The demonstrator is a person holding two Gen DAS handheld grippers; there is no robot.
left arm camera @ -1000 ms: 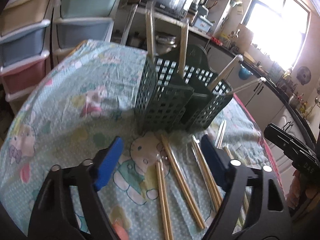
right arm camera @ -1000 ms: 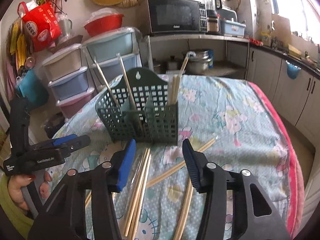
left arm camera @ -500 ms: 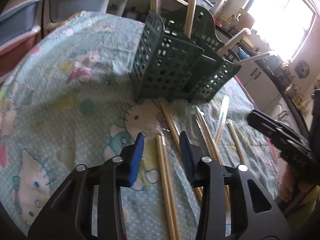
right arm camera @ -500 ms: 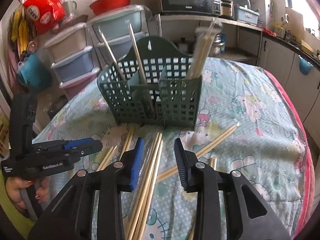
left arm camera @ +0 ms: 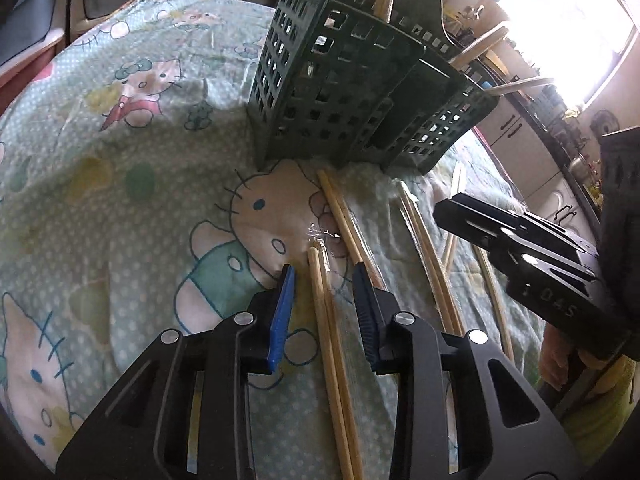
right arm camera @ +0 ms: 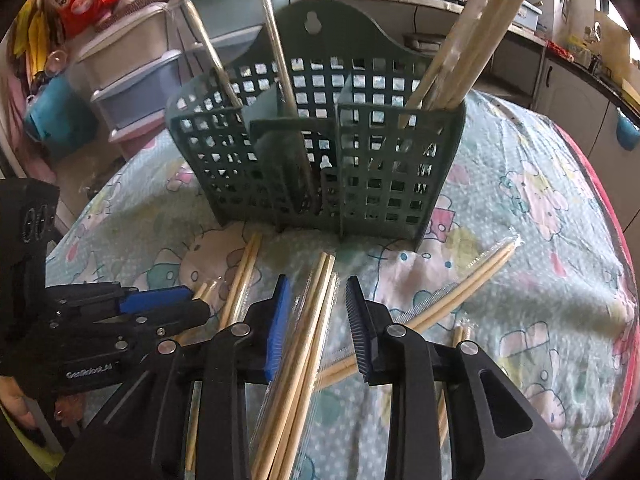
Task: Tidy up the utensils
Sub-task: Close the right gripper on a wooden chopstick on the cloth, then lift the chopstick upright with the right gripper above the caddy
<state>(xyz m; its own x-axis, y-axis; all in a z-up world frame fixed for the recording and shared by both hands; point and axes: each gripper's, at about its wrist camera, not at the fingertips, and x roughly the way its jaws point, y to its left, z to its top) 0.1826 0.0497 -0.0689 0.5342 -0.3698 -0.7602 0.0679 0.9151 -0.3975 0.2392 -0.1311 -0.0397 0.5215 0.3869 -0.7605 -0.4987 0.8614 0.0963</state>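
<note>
Cartoon-cat cloth covers the desk (left arm camera: 120, 184), and on it, near the dark green slotted utensil caddy (right arm camera: 320, 168), lie several pairs of wooden chopsticks in clear sleeves. One sleeved pair (left arm camera: 332, 344) lies between the fingers of the left tongs (left arm camera: 326, 312), its long axis running from near to far, the far tips pointing at the caddy. Another sleeved pair (right arm camera: 304, 344) lies the same way between the fingers of the right tongs (right arm camera: 316, 320), tips leaning slightly right of the caddy's middle. Both tongs have just been closing around their pairs; a narrow gap still shows on each side, so neither grips yet.

To do this well, I judge each should close squarely across both sticks, so they lift together and do not scissor apart in the slippery sleeve. Then tip them upright over a compartment; the right one already holds sleeved chopsticks (right arm camera: 460, 40).
</note>
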